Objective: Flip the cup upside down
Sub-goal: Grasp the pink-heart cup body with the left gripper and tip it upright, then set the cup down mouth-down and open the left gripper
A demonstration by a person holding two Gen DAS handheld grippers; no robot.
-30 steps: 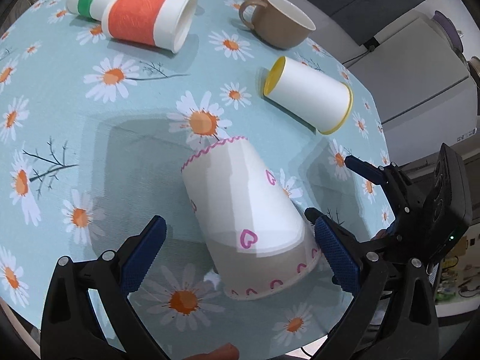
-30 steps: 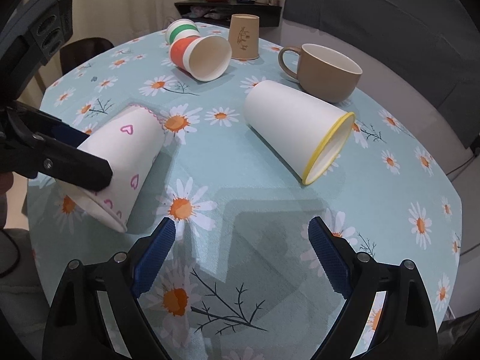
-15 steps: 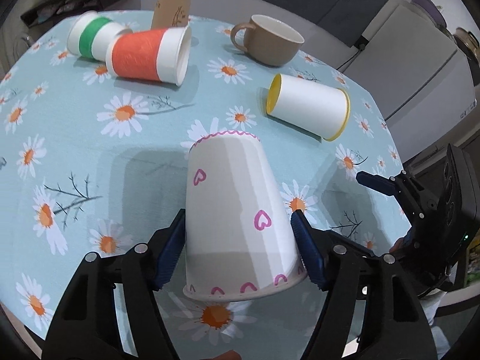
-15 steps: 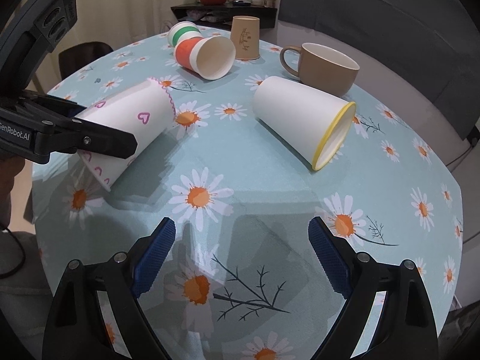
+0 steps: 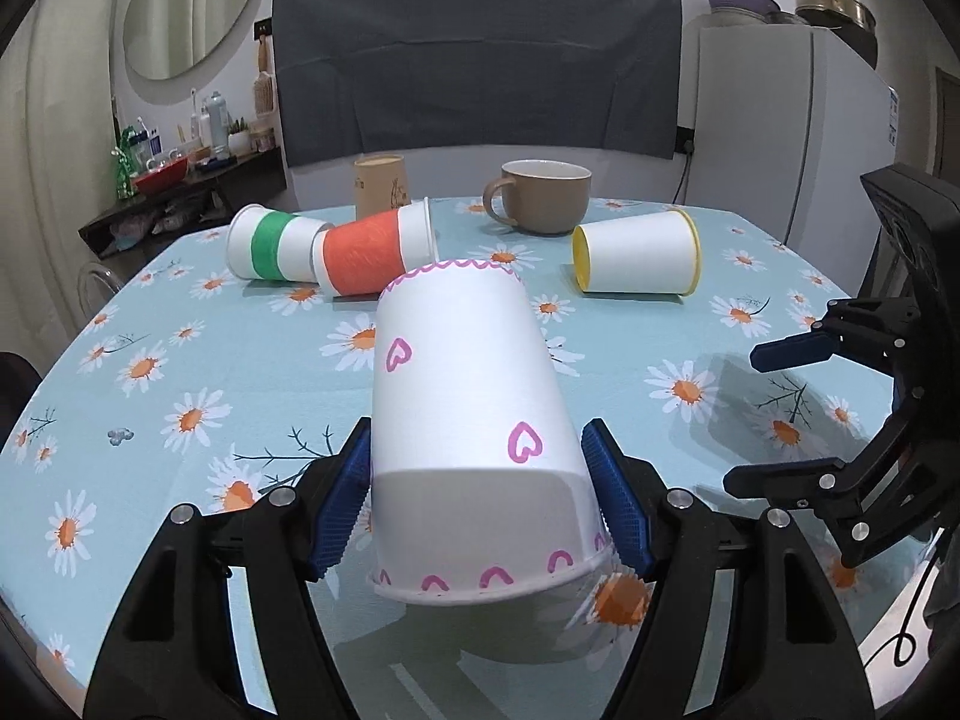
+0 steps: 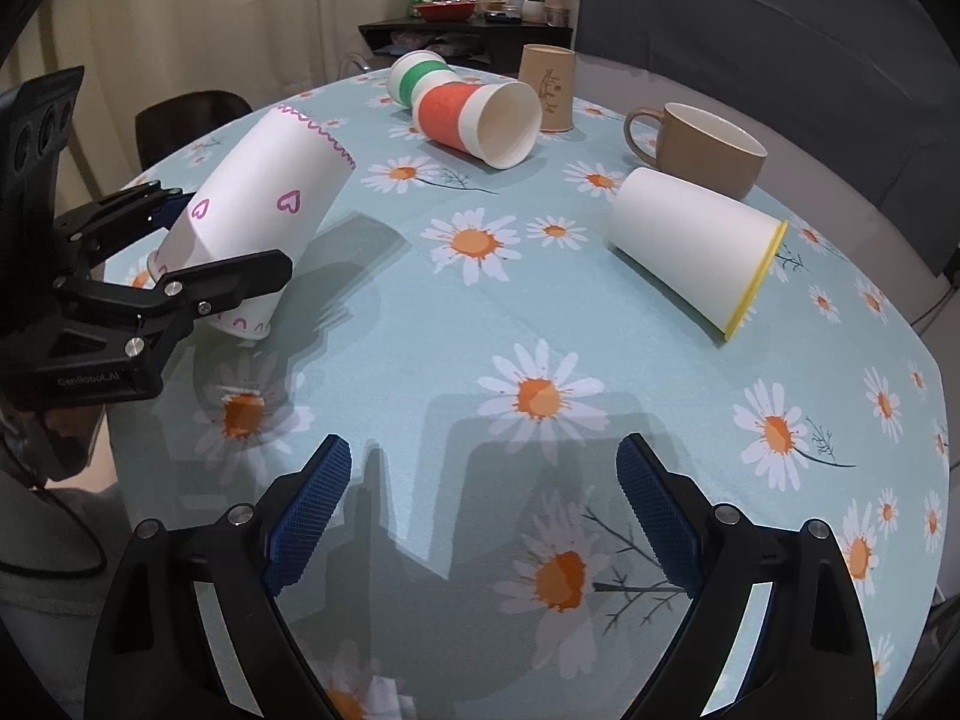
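A white paper cup with pink hearts [image 5: 468, 420] is held in my left gripper [image 5: 480, 504], whose blue pads press its sides near the rim. The cup is lifted off the table and tilted, its base up and away, its rim low and toward the camera. In the right wrist view the same cup [image 6: 264, 222] hangs at the left, in the left gripper [image 6: 174, 252]. My right gripper [image 6: 480, 510] is open and empty above the tablecloth near the front; it also shows at the right edge of the left wrist view [image 5: 798, 414].
On the daisy tablecloth [image 6: 480, 330] lie a yellow-rimmed white cup [image 6: 690, 240], an orange cup [image 6: 480, 120] and a green-banded cup [image 6: 420, 75], all on their sides. A brown paper cup [image 6: 546, 90] and a brown mug [image 6: 702, 150] stand at the back.
My left gripper closed on the heart cup, lifted it off the table and tilted it base-up. The right gripper stayed open and barely moved.
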